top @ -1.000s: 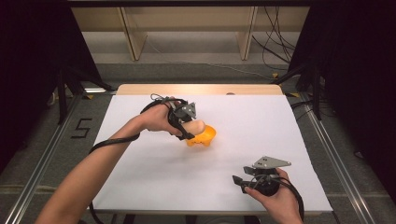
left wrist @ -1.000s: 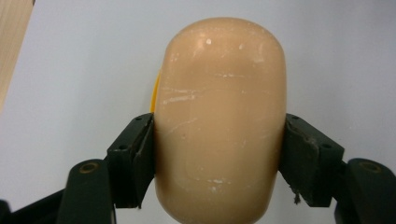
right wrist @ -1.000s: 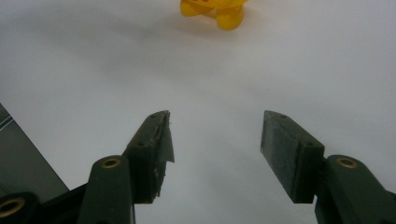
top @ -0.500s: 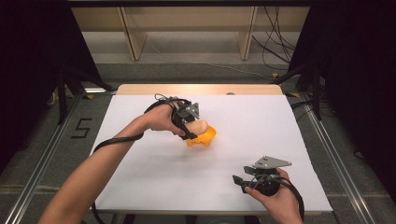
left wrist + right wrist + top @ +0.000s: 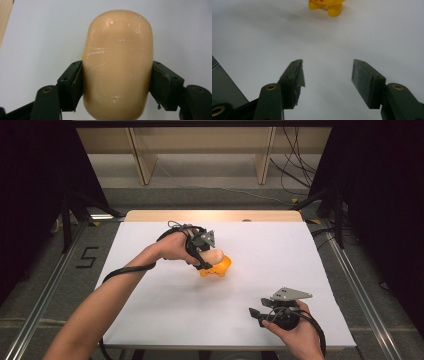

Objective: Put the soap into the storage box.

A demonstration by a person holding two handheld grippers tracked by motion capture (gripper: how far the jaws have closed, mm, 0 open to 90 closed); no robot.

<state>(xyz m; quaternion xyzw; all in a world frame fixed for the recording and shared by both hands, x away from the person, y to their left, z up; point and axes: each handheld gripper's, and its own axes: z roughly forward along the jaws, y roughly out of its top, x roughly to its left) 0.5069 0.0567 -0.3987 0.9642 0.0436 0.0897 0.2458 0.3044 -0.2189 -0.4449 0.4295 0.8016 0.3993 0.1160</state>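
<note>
High view: the left hand-held gripper (image 5: 204, 251) is being held over the middle of the white surface (image 5: 150, 295), its jaws pinching a beige rounded object (image 5: 214, 256). An orange-yellow toy (image 5: 220, 267) is being seen directly beyond and below the gripper tips, touching or joined to the beige piece; which of the two cannot be told. The right hand-held gripper (image 5: 256, 313) is being held low near the front right of the surface, well apart from the left one, with the grey three-cornered plate on top and its jaws pointing to the left. A cable is being trailed from each gripper back along the forearms.

Left gripper view: the beige rounded object (image 5: 117, 65) is being clamped between the two black jaws, both pads pressed against its sides. Its surface is being shown smooth, with fine scratches. A thin yellow edge is being glimpsed behind it, beside the left pad. White surface (image 5: 37, 37) is lying beyond the gripper.

Right gripper view: the jaws of the right hand-held gripper (image 5: 327, 72) are being held spread, nothing between them, over the white surface (image 5: 262, 37). The orange-yellow toy (image 5: 327, 5) is being seen far ahead of the tips, resting on the surface at the top edge of the view.
</note>
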